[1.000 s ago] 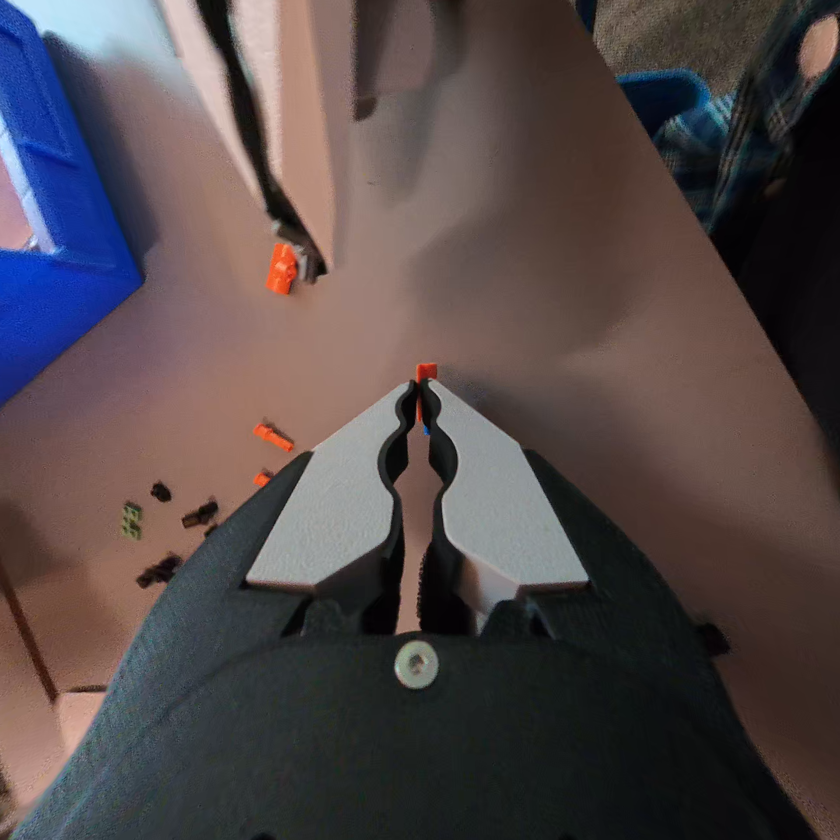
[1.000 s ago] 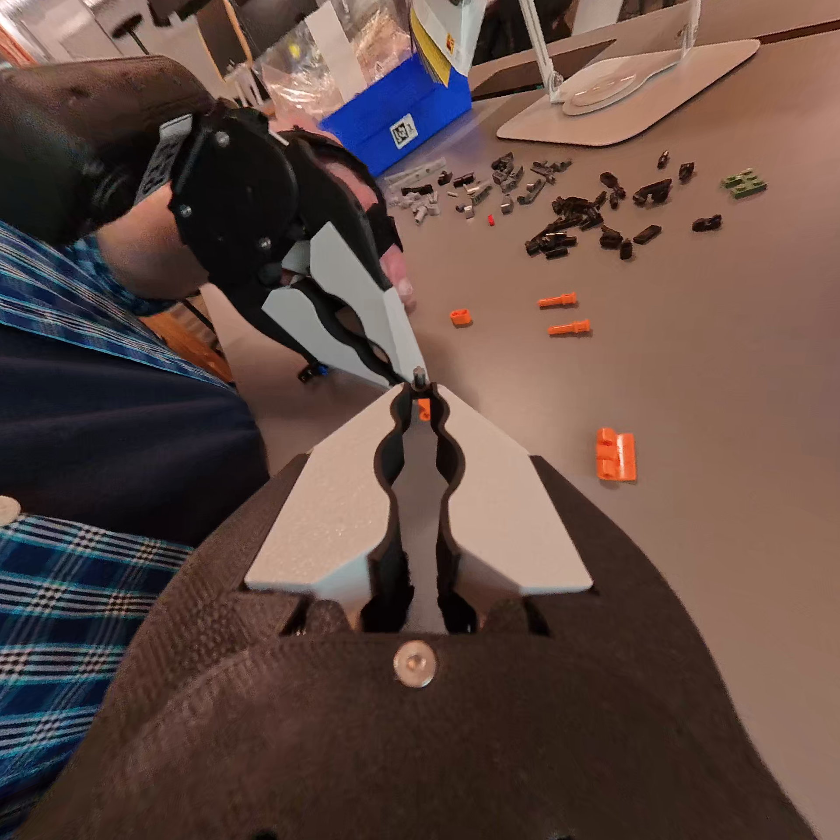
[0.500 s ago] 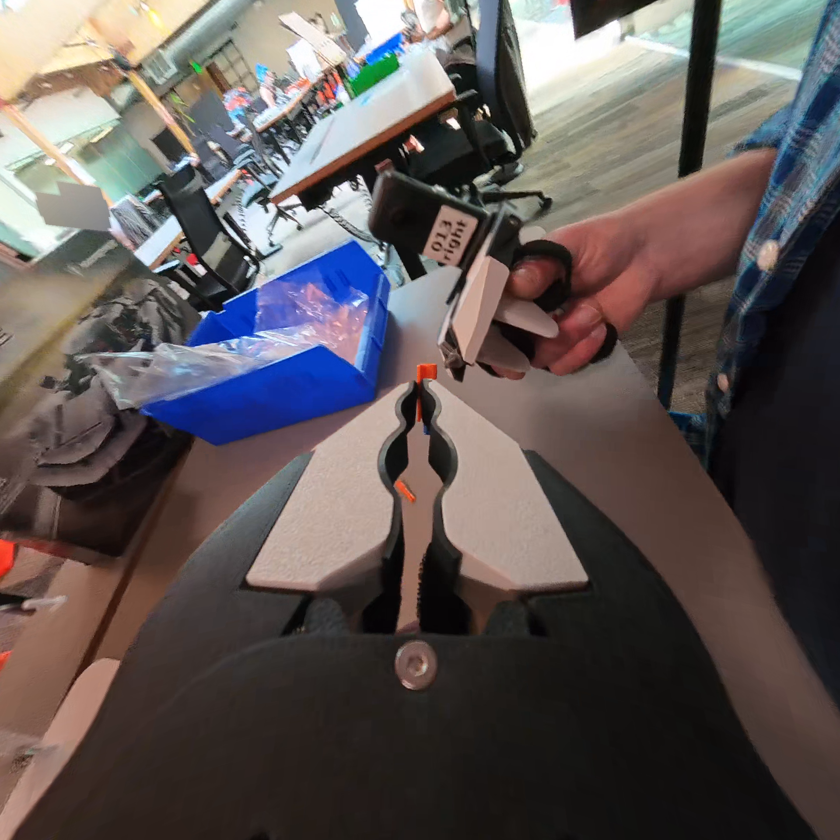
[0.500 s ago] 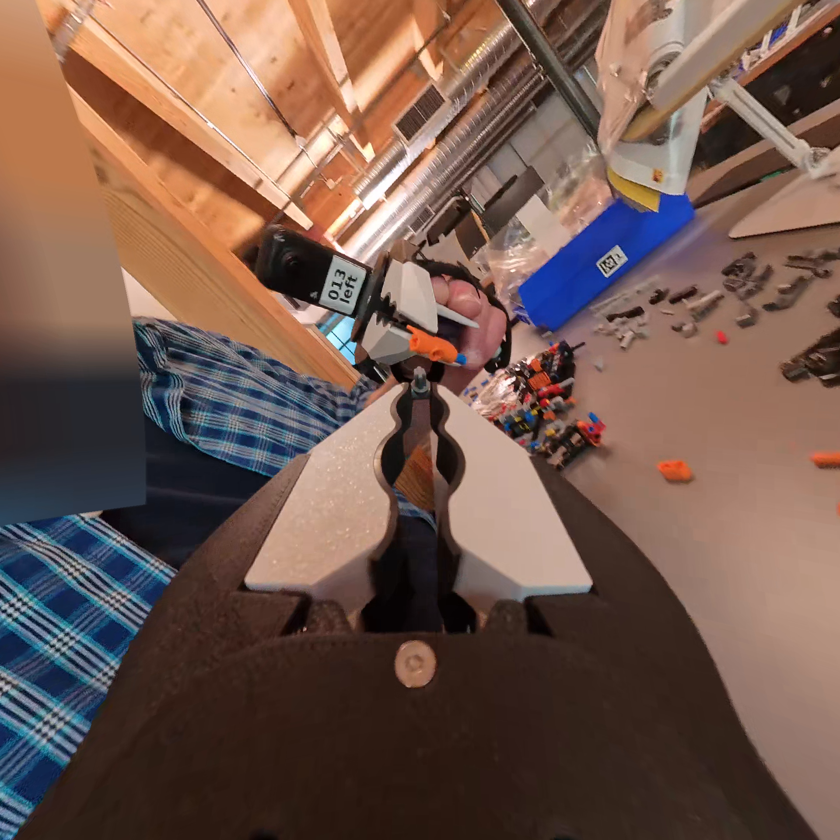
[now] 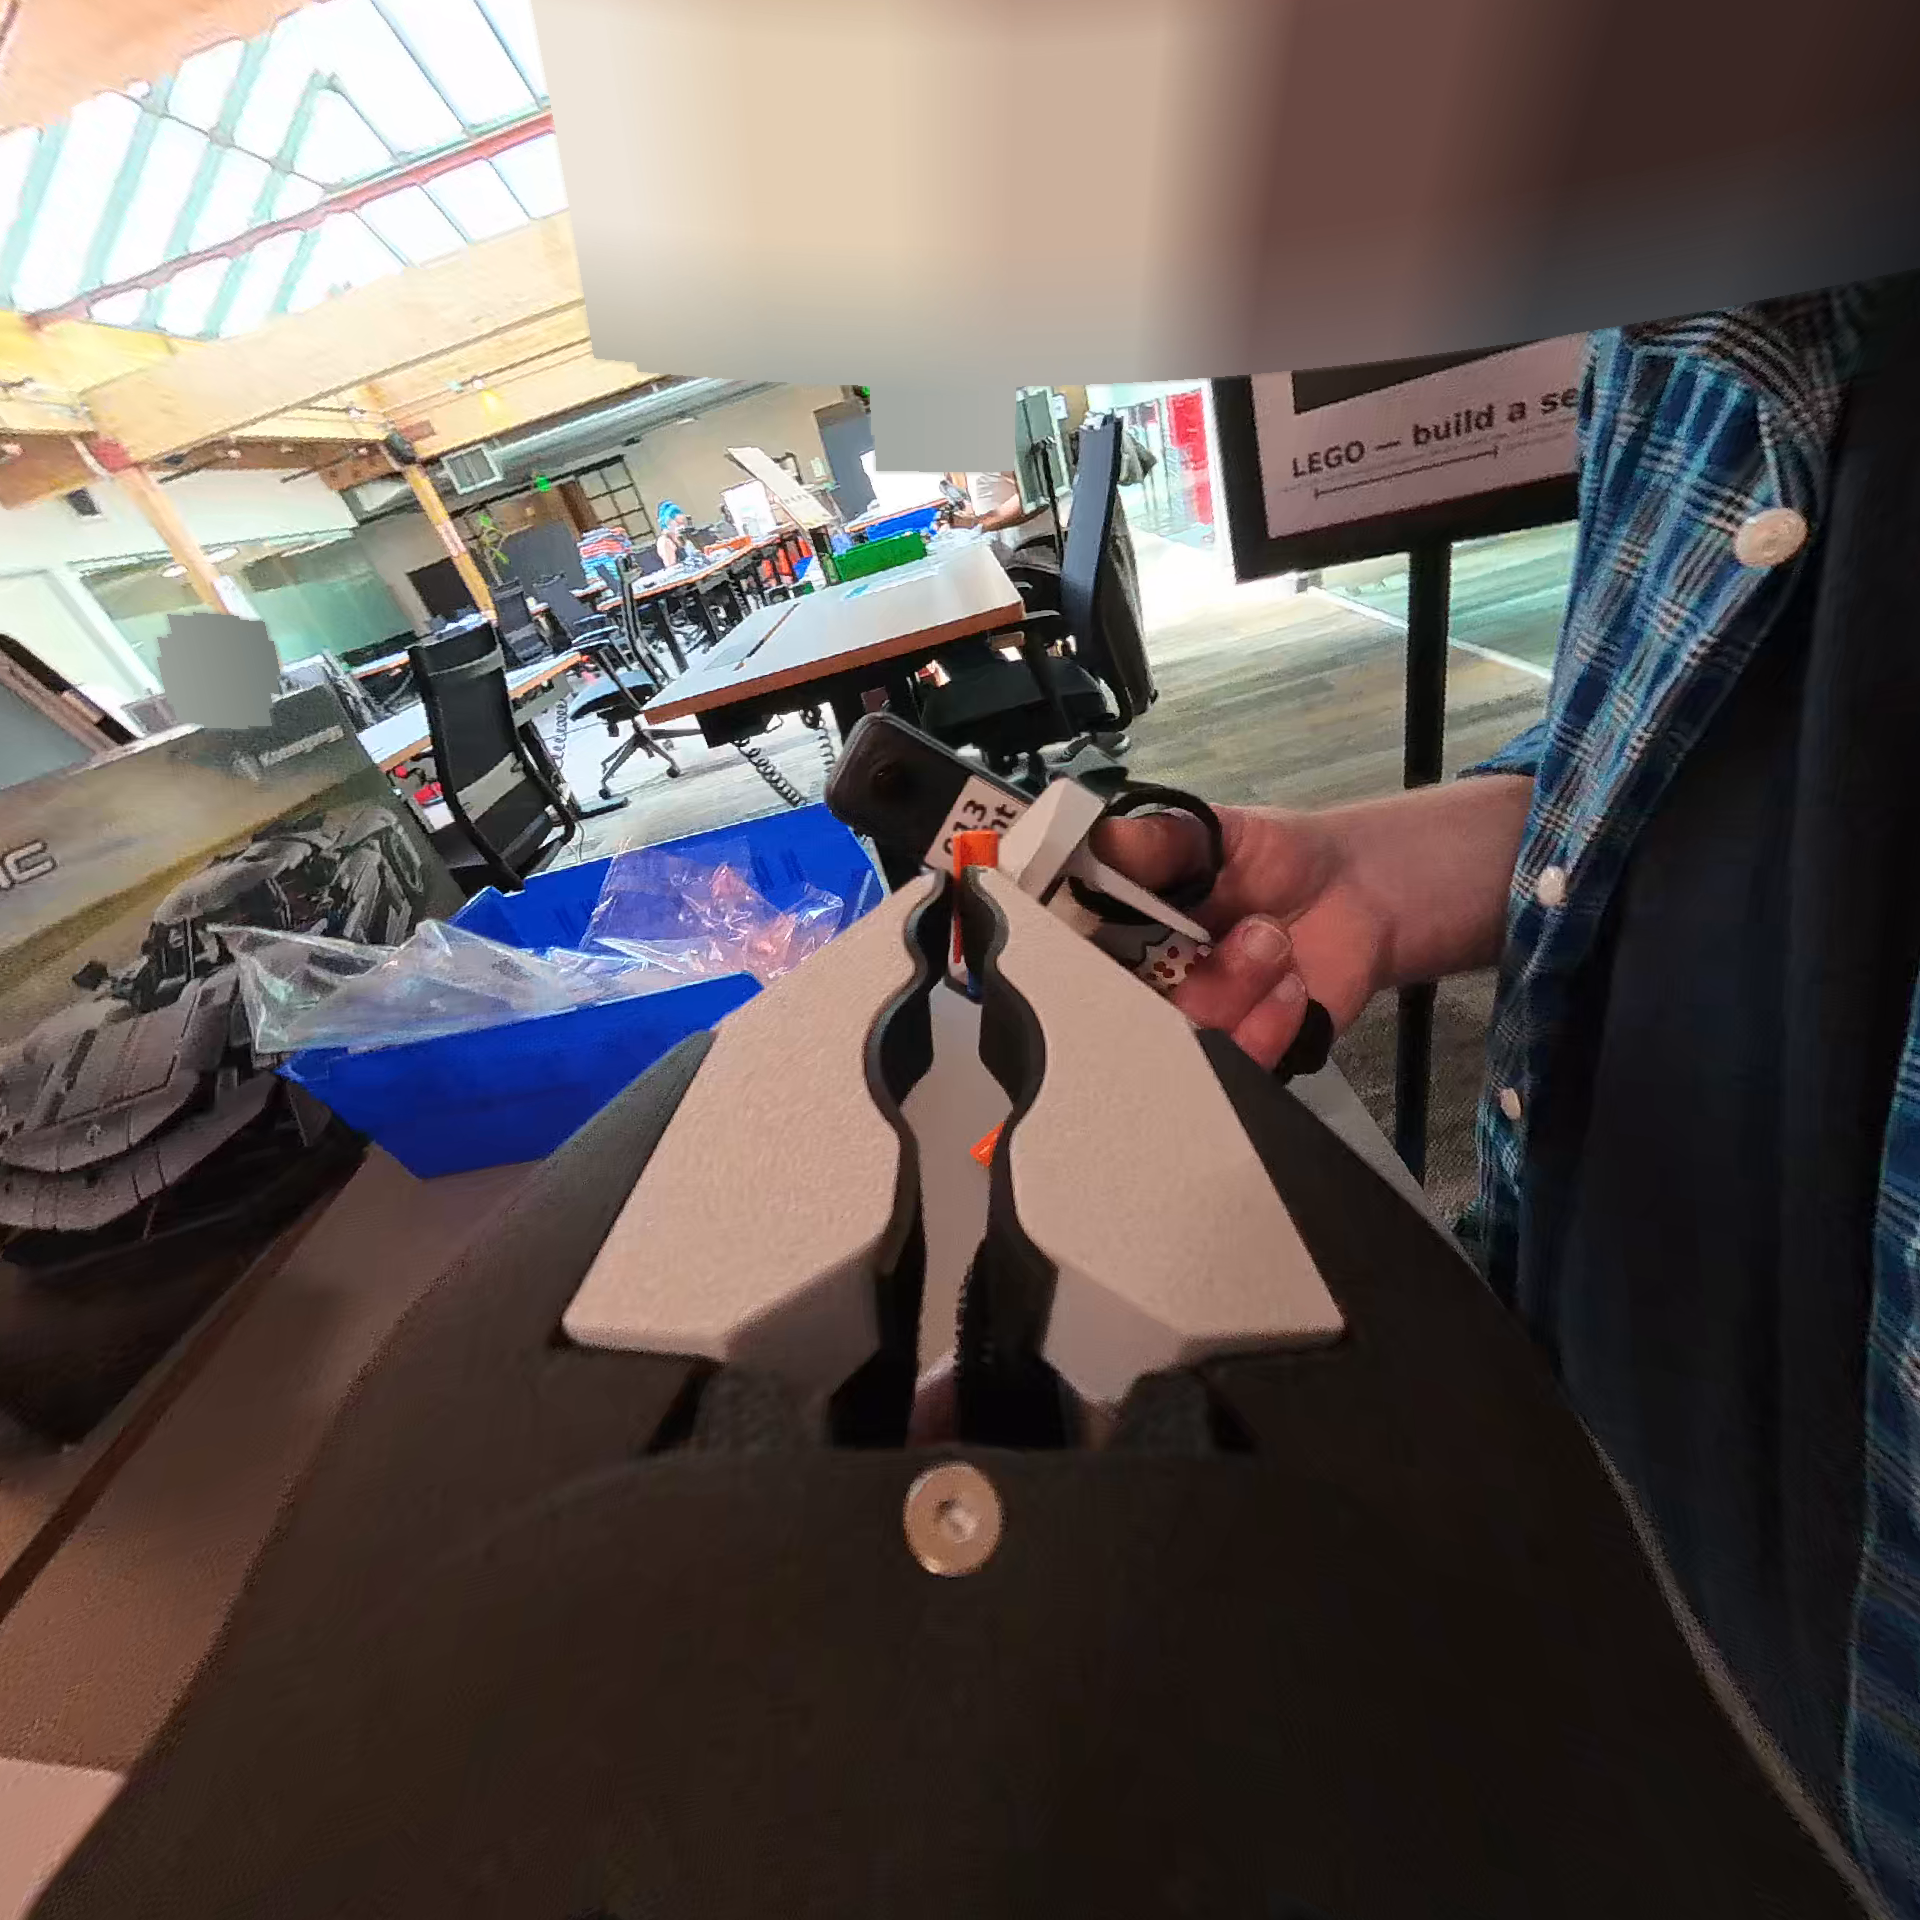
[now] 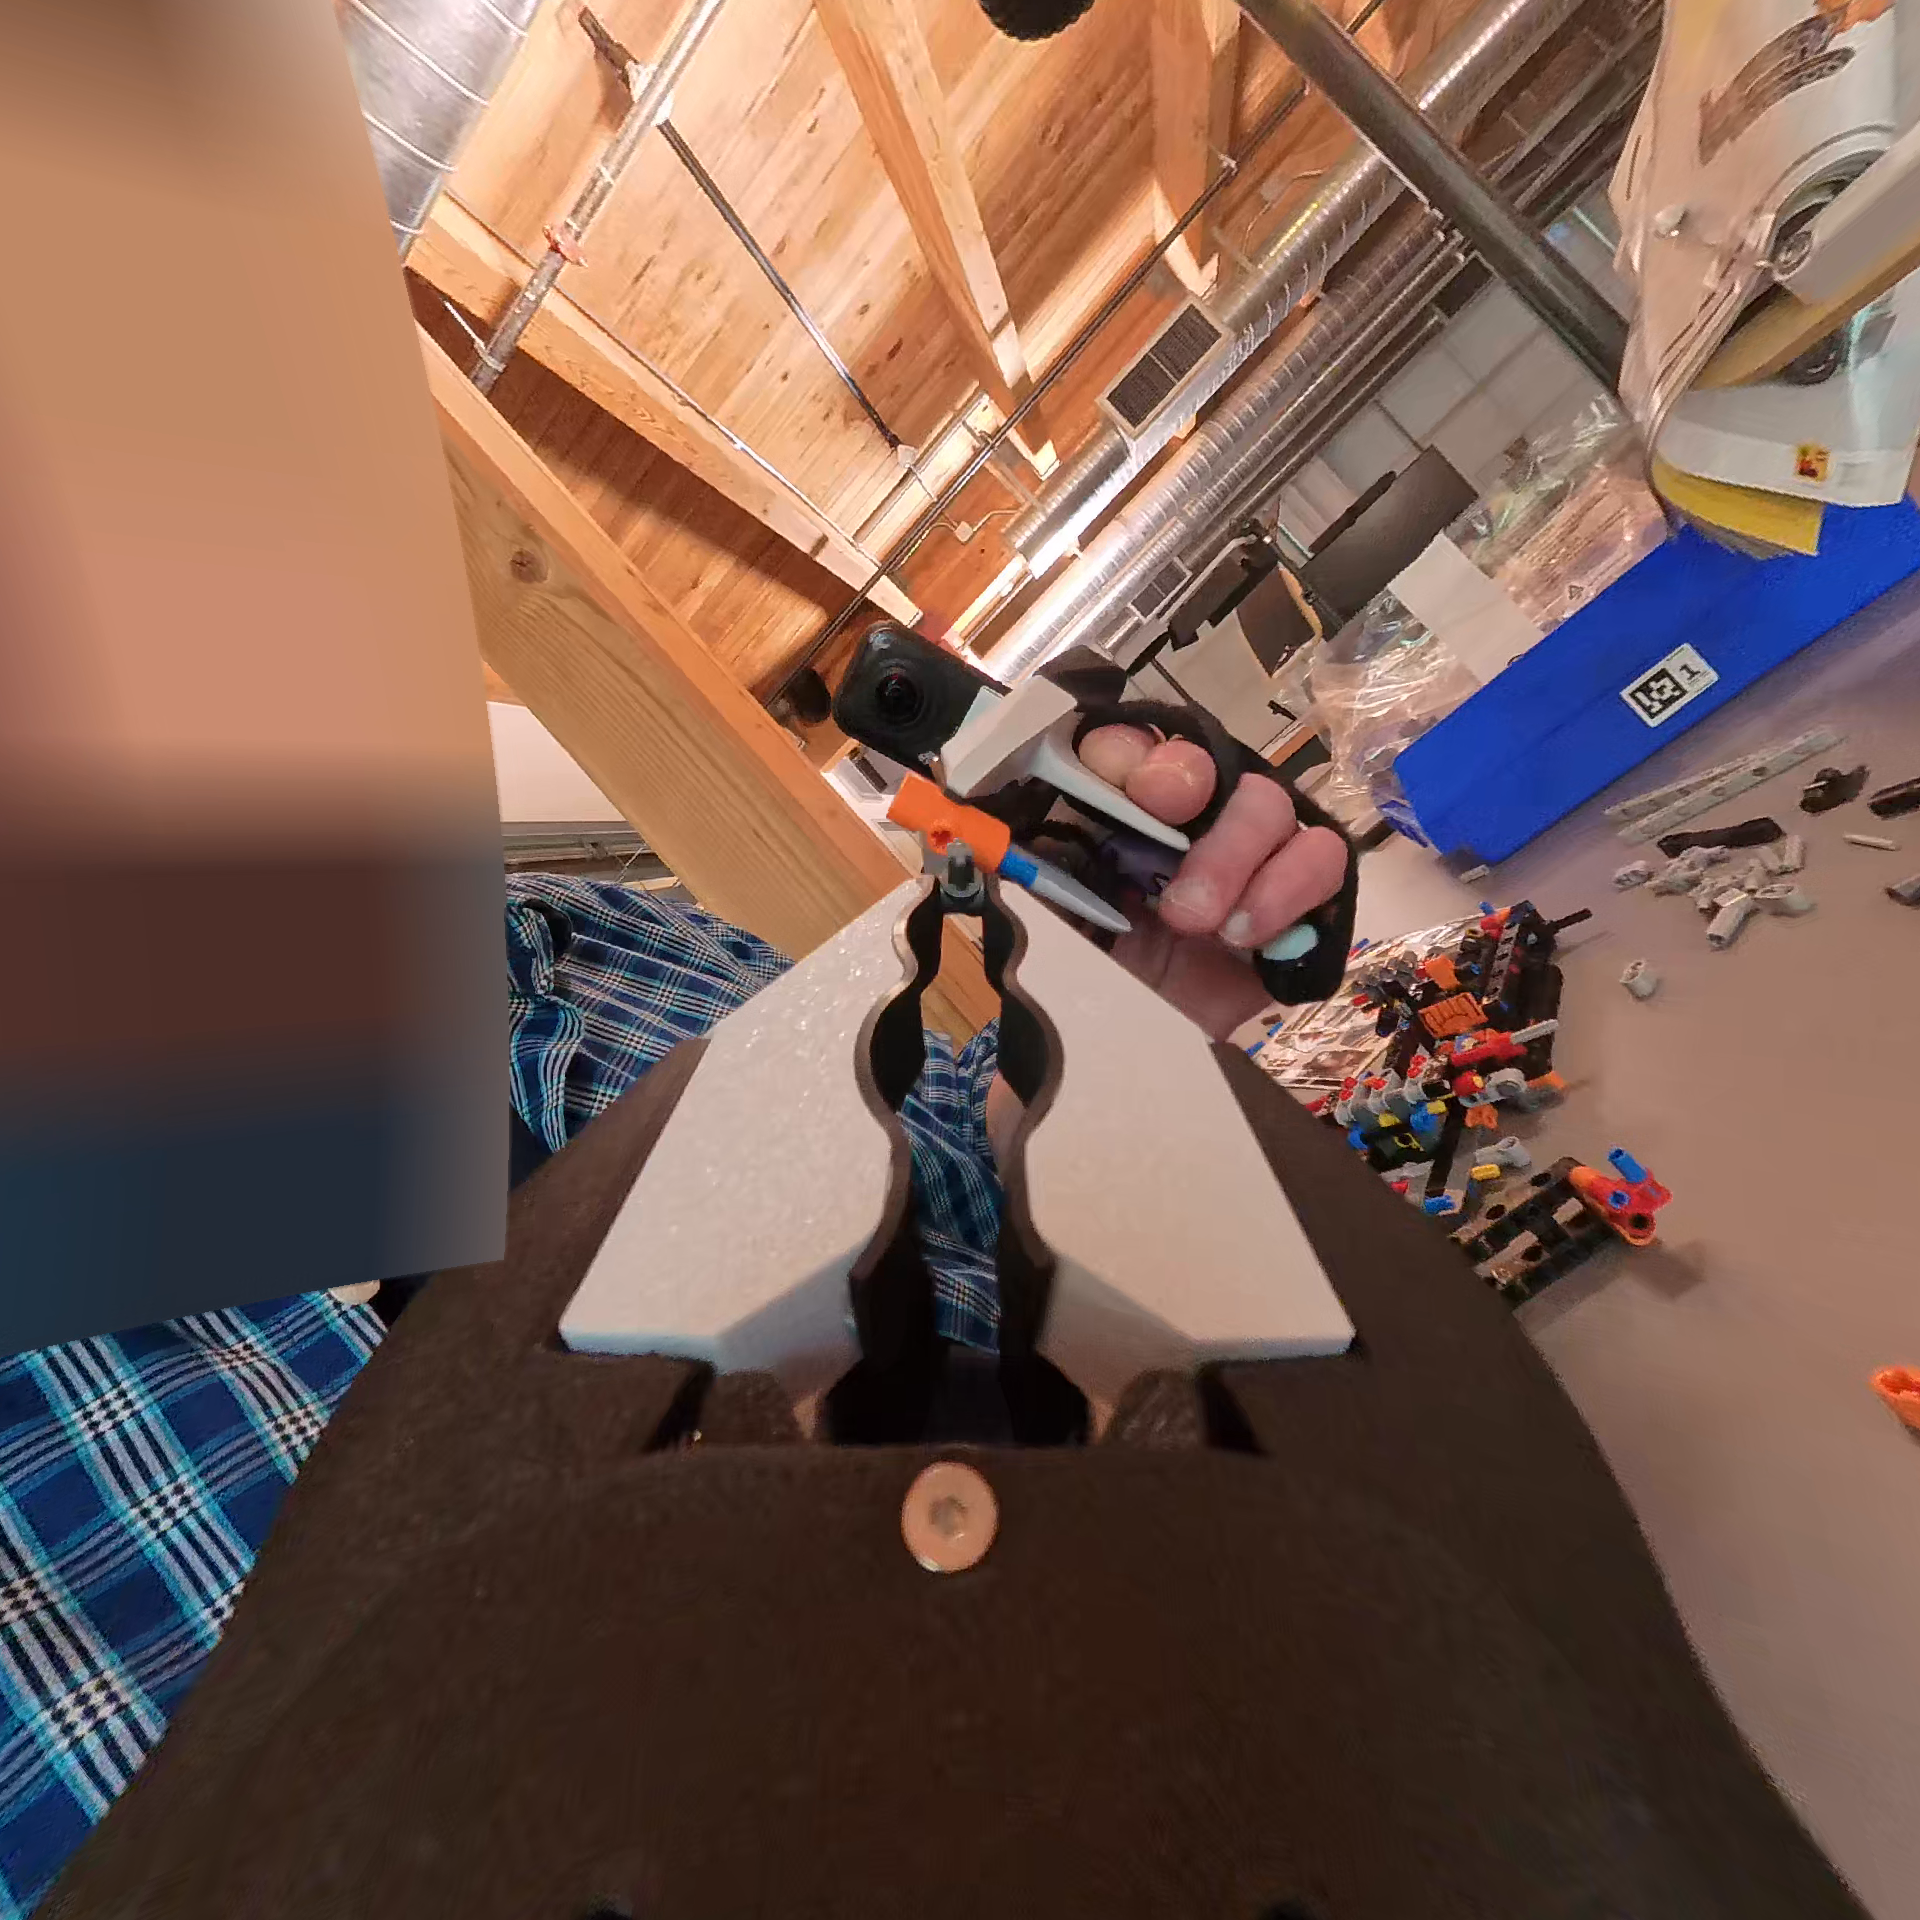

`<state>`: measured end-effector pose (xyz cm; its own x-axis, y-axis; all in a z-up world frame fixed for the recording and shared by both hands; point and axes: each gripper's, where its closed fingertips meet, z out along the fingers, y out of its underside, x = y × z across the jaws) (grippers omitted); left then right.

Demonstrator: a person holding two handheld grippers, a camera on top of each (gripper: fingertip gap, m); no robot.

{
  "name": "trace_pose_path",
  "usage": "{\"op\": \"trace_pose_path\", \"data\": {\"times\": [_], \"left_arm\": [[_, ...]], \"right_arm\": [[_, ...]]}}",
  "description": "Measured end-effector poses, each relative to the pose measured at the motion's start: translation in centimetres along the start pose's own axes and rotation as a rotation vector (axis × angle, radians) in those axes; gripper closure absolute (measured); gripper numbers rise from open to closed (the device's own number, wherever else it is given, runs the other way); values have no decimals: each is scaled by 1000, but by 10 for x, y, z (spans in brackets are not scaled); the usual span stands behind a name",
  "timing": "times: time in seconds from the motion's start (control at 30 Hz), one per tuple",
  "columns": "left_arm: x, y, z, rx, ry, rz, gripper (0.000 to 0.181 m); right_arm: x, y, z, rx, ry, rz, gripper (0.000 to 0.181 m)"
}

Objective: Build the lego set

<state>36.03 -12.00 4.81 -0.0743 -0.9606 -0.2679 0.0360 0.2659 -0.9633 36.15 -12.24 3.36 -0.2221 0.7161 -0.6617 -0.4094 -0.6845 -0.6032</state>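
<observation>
Orange lego piece [image 5: 972, 854] with blue pin end sat pinched between tips of left gripper [image 5: 958, 883], held up in air above table edge. Right gripper [image 6: 958, 891] closed on small grey pin [image 6: 960, 869], its tip touching underside of orange piece. Both grippers raised in front of person in blue plaid shirt [image 6: 135, 1475]. Partly built lego model [image 6: 1455, 1023] lay on grey table [image 6: 1714, 1507], loose grey and black parts [image 6: 1725, 883] near blue bin [image 6: 1662, 717].
</observation>
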Motion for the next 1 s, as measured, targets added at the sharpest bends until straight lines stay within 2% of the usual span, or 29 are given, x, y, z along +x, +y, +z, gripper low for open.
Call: {"op": "trace_pose_path", "data": {"times": [0.4,0.83,1.0], "left_arm": [[10,-3,-2,-85,58,216,181],[32,-11,-8,-254,174,544,181],[38,-19,-9,-207,209,510,181]], "right_arm": [[-10,8,5,-27,-83,44,177],[-24,27,16,-190,-150,49,178],[-36,32,21,-201,-219,9,178]]}}
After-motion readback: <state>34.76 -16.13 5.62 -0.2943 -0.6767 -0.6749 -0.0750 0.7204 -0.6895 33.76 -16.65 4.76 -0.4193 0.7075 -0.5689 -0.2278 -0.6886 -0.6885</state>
